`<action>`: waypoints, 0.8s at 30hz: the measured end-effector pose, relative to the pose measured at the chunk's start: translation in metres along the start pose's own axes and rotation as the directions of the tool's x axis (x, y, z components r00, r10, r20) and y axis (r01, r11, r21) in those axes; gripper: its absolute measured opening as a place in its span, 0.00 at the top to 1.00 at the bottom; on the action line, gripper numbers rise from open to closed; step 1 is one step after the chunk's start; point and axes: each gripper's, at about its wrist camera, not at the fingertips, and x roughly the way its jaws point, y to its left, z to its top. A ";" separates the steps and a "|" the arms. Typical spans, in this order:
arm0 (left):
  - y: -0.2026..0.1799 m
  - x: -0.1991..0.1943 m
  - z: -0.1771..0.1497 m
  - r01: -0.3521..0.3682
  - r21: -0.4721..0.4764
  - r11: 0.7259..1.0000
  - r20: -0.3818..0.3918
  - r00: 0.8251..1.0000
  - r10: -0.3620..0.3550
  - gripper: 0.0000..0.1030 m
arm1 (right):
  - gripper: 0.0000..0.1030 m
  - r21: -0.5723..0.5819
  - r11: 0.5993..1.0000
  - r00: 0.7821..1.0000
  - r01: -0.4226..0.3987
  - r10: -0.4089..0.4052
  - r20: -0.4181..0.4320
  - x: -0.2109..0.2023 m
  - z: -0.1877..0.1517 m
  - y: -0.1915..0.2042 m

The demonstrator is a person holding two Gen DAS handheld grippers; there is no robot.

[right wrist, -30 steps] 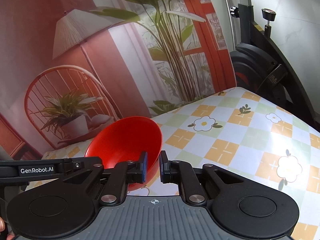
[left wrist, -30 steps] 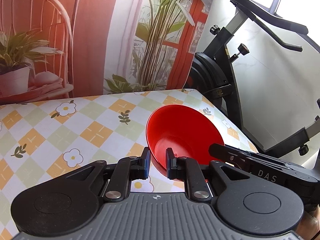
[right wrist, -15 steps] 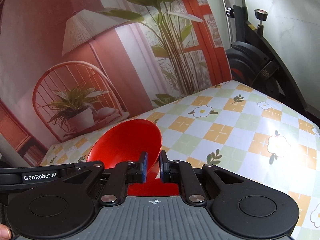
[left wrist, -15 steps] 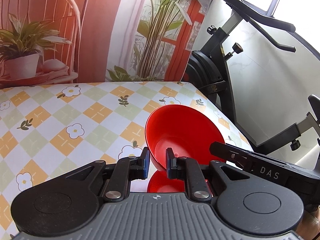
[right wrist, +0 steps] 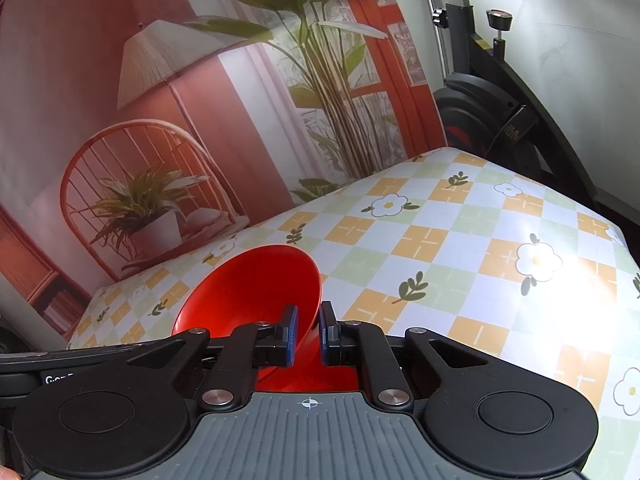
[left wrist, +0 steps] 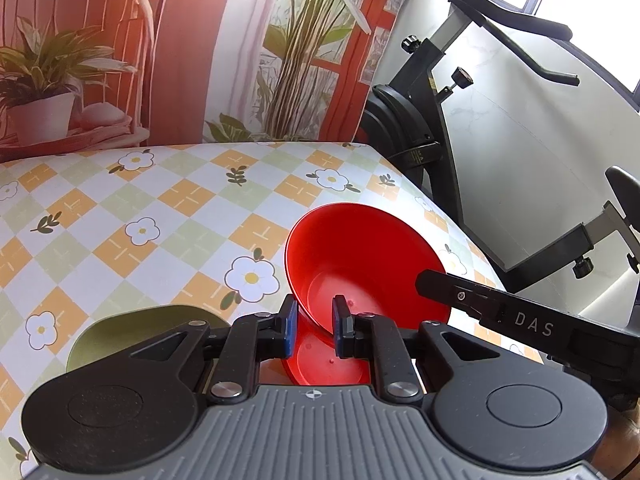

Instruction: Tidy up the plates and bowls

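Holding one red bowl (left wrist: 360, 264) by its rim between left gripper (left wrist: 316, 330) and right gripper (right wrist: 307, 334), jaws of both pinched on it, tilted above the table (left wrist: 160, 208). Not yet set down. Waiting below: a red dish (left wrist: 320, 364) and green plate (left wrist: 132, 332), both largely hidden behind the gripper.

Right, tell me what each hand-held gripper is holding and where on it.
Both clamp the same red bowl by its rim: left hand-held gripper on one side, right hand-held gripper on the opposite side.
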 end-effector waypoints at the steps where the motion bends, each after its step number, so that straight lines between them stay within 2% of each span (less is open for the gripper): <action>1: -0.001 0.000 -0.001 -0.001 0.003 1.000 -0.002 1.000 0.001 0.83 | 0.89 0.000 1.000 1.000 0.001 -0.001 -0.003 0.000 0.000 -0.001; 24: -0.004 0.000 -0.021 0.015 0.007 1.000 -0.051 0.999 -0.015 0.82 | 0.89 0.034 0.999 1.000 0.004 -0.003 -0.027 -0.007 -0.019 -0.012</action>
